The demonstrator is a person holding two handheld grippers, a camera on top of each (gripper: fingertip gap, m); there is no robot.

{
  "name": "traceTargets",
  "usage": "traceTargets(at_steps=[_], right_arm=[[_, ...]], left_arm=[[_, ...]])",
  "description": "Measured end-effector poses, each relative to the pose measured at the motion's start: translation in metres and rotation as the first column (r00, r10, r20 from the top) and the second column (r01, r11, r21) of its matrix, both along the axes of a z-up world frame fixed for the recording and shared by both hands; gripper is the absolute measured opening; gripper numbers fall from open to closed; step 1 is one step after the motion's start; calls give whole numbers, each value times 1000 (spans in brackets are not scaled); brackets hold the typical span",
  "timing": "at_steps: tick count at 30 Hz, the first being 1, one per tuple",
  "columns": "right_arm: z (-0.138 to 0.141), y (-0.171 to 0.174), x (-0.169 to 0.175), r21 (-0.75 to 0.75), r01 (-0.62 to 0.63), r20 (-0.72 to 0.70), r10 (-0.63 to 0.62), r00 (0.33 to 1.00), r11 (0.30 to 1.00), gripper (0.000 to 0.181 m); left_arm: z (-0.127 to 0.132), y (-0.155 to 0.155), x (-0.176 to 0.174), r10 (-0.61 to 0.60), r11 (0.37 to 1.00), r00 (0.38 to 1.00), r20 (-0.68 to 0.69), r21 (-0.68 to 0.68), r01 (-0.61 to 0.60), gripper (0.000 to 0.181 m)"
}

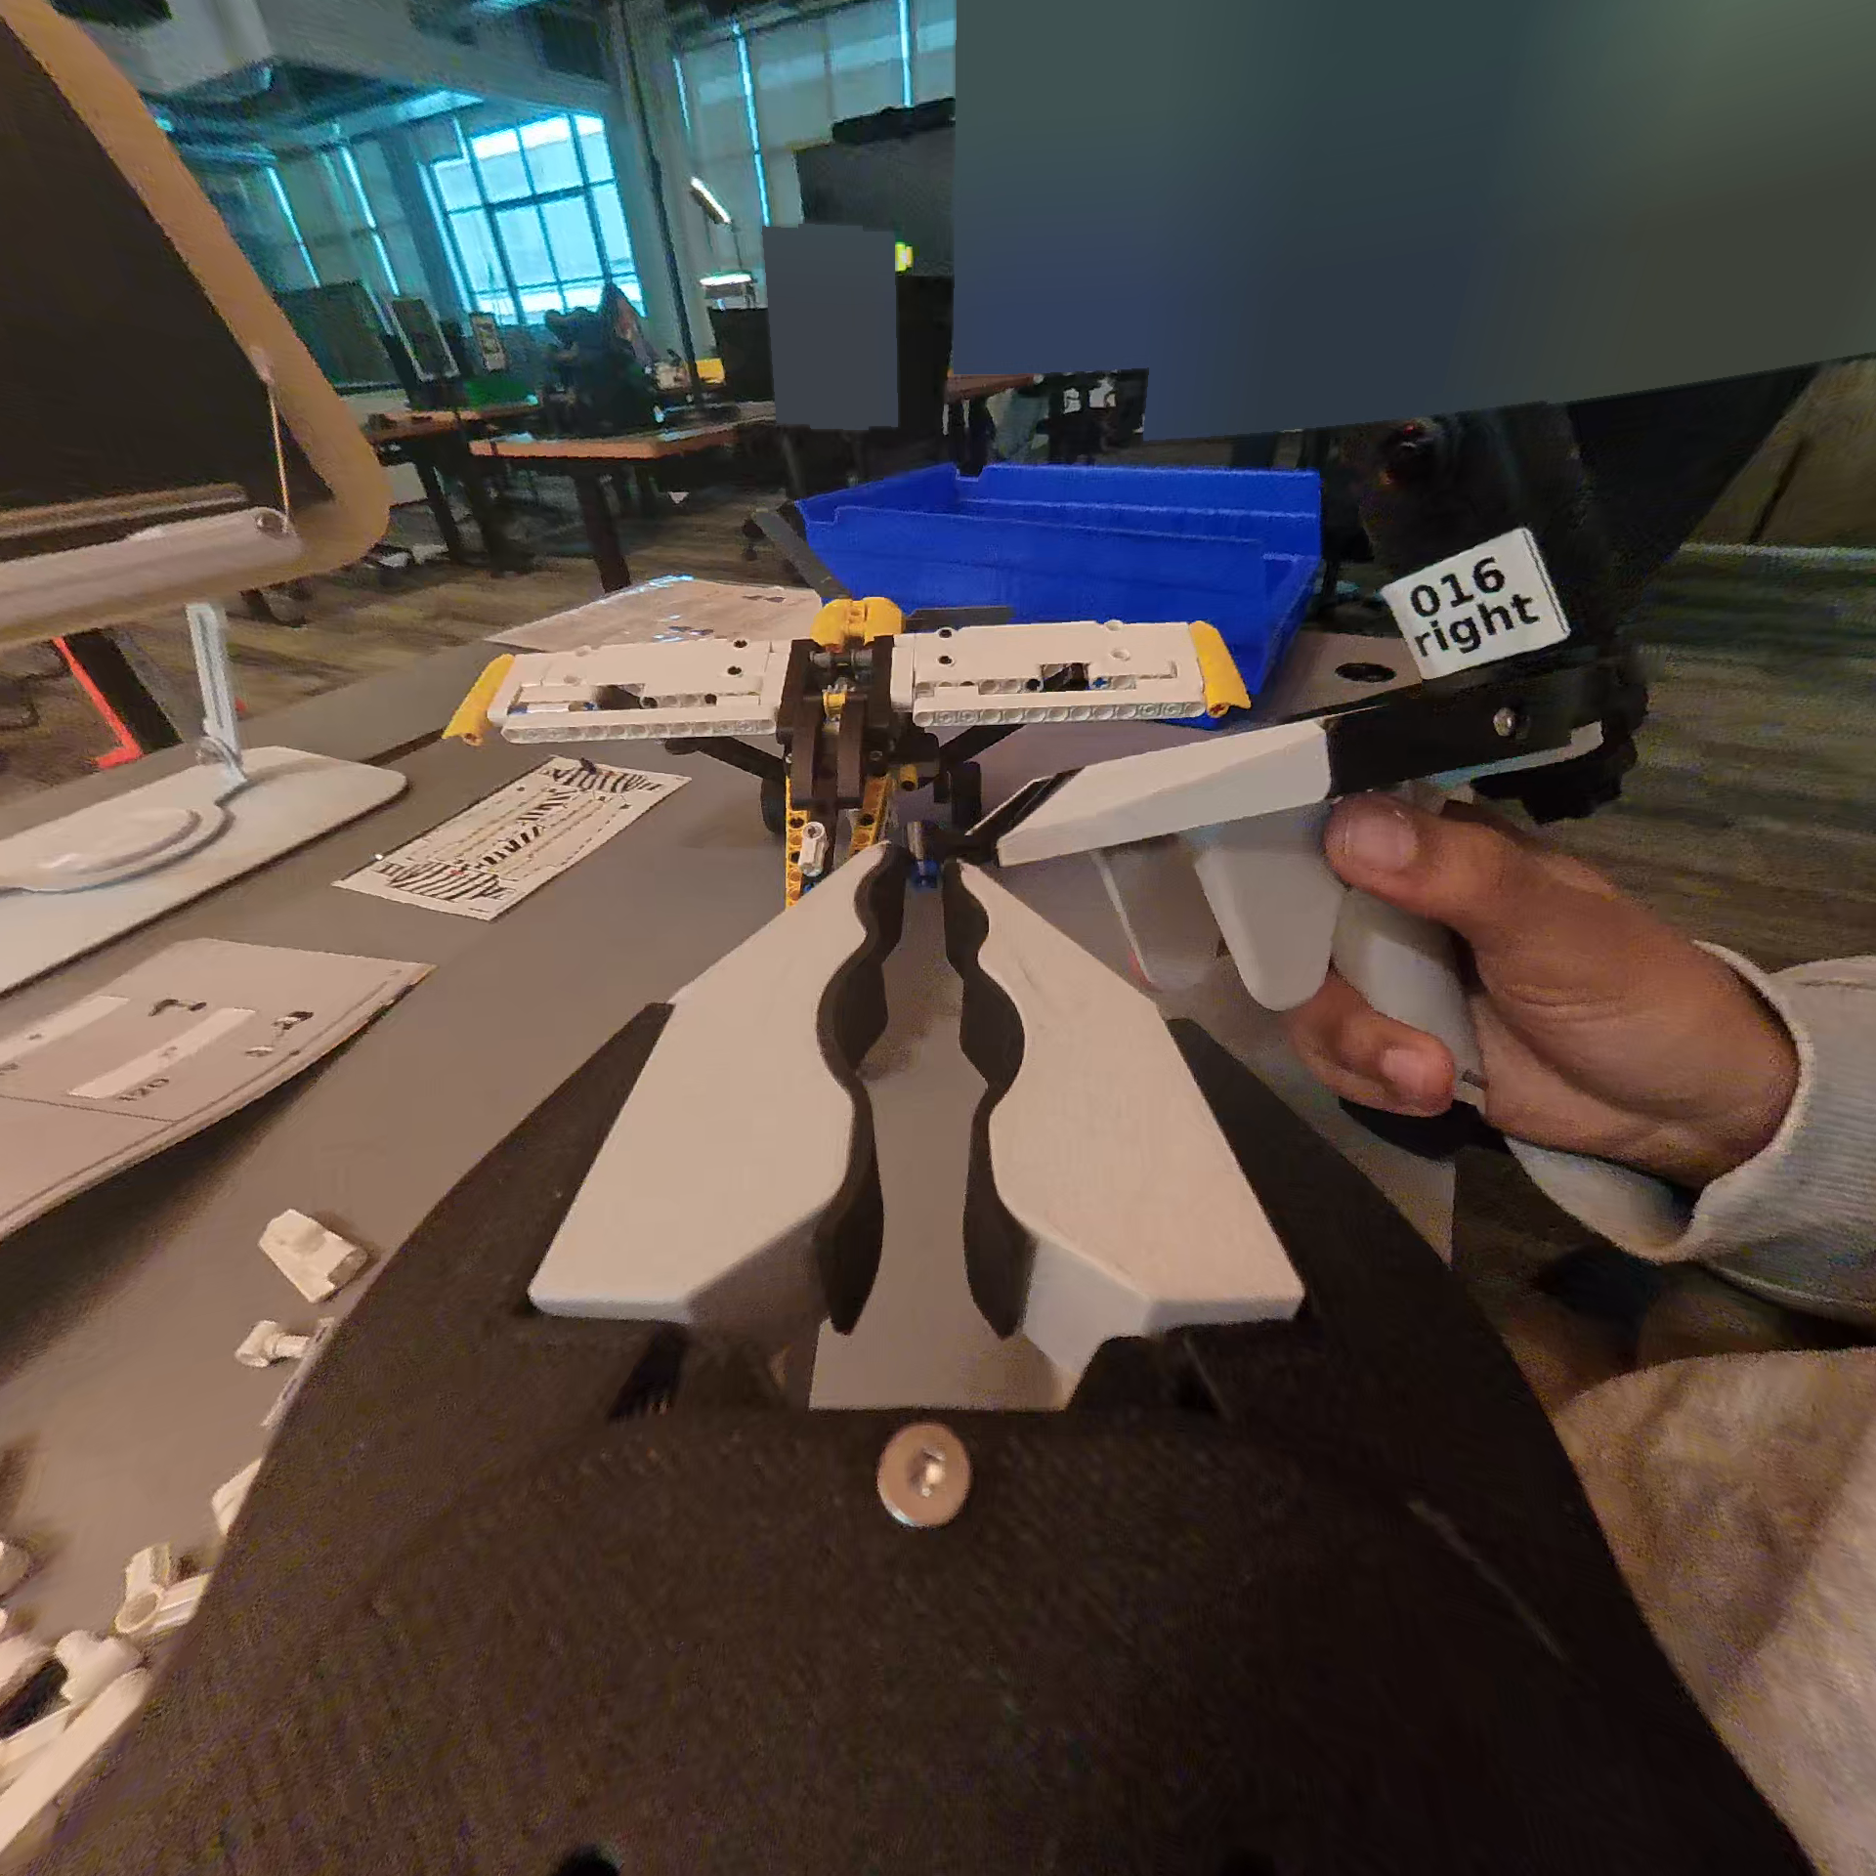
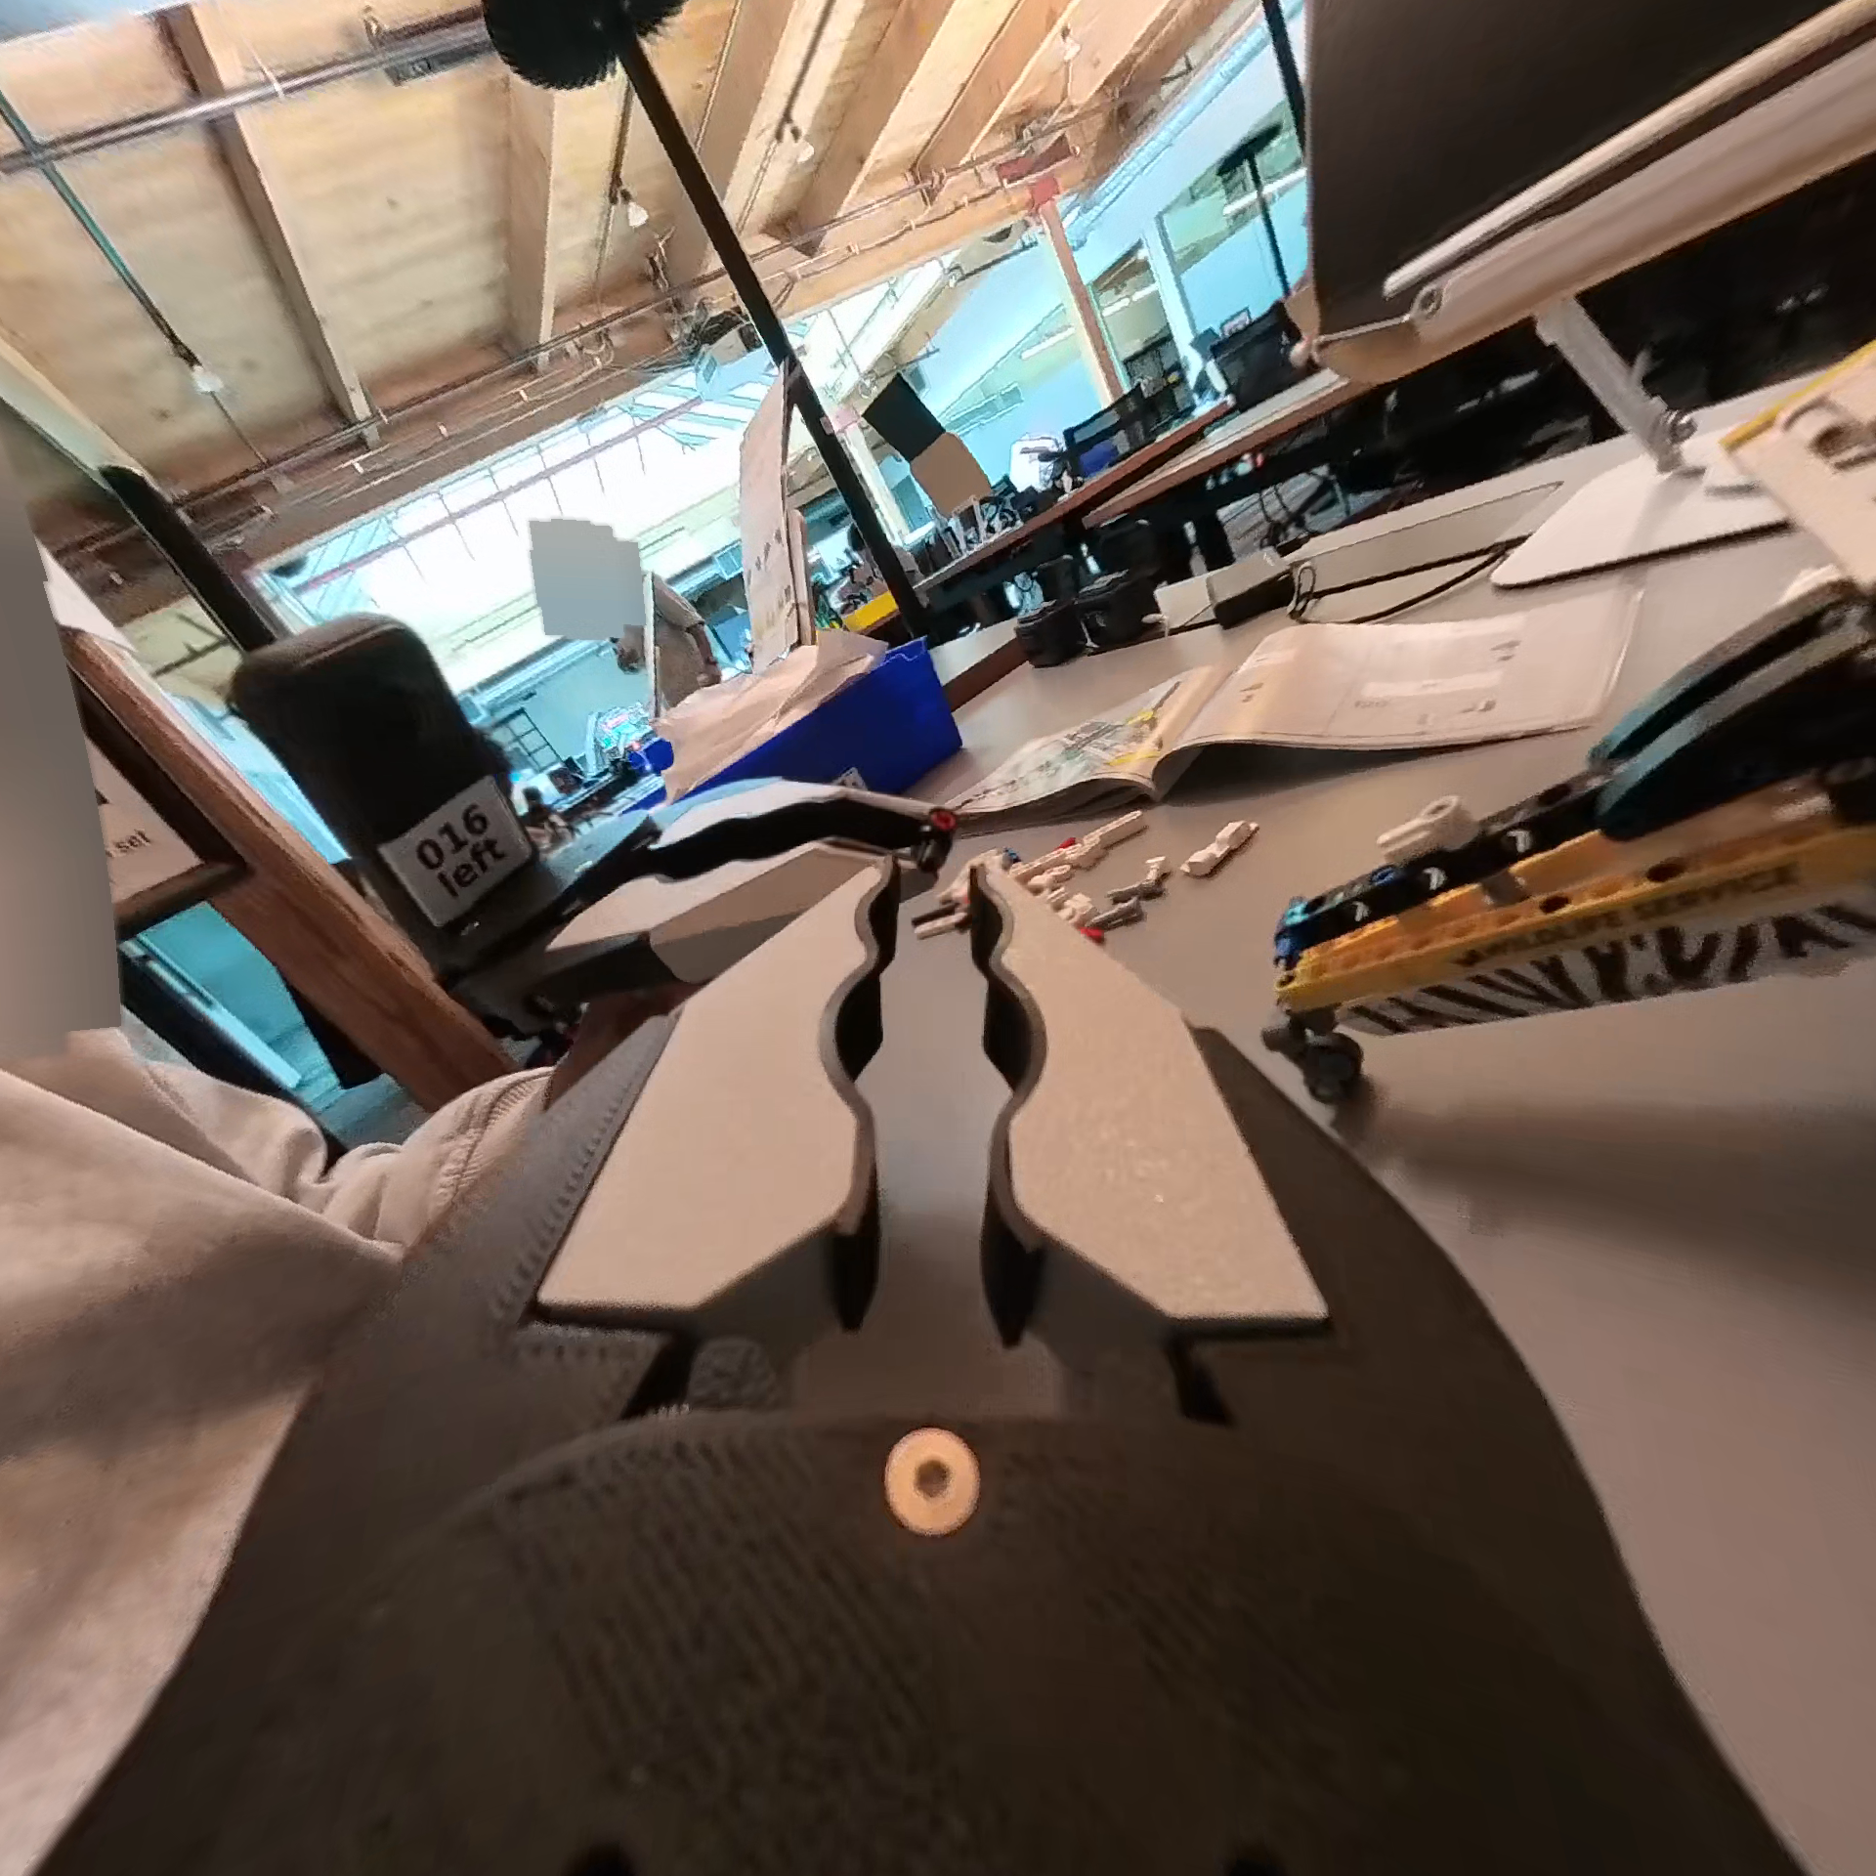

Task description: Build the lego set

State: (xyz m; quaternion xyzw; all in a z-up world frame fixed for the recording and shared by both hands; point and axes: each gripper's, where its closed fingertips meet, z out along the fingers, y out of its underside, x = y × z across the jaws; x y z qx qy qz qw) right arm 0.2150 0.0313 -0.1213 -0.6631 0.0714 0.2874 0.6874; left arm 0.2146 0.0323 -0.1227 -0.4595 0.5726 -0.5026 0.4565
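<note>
The lego plane, with white wings, yellow wing tips and a yellow and black body, stands on the grey table just beyond my left gripper. Its tail end also shows in the right wrist view. In that view my left gripper pinches a small black piece with a red end. My right gripper is slightly open with nothing between its fingers. It comes in from the right, its tip next to the left gripper's tip, close behind the plane's tail.
Loose small white and grey pieces lie on the table, some at the lower left. A blue bin stands behind the plane. An open instruction booklet, a sticker sheet and a monitor stand are nearby. The grippers are tip to tip, or close to it.
</note>
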Motion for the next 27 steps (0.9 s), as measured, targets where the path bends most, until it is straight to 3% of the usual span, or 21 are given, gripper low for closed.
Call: traceTargets(at_steps=[4,10,18,21,24,27], right_arm=[[-1,1,-2,-2,-16,-44,16,999,1000,5],[-5,1,2,-28,-33,-130,29,991,999,3],[-3,1,-1,-17,-33,-113,31,993,999,3],[-2,-1,6,-10,5,-99,-6,995,1000,3],[-3,-3,12,-26,61,-13,-61,998,998,3],[-7,-2,14,-53,150,207,-136,969,987,3]], left_arm=[[-5,-6,2,-5,999,1000,-18,37,6,5],[-8,-6,3,-25,999,999,-47,-25,24,6],[-7,-7,-2,-43,998,998,-39,-51,41,6],[-10,-6,-2,-57,994,997,-58,-94,52,18],[-8,-5,-3,-102,974,993,-61,-211,87,28],[-9,0,-3,-136,938,987,-82,-331,102,23]])
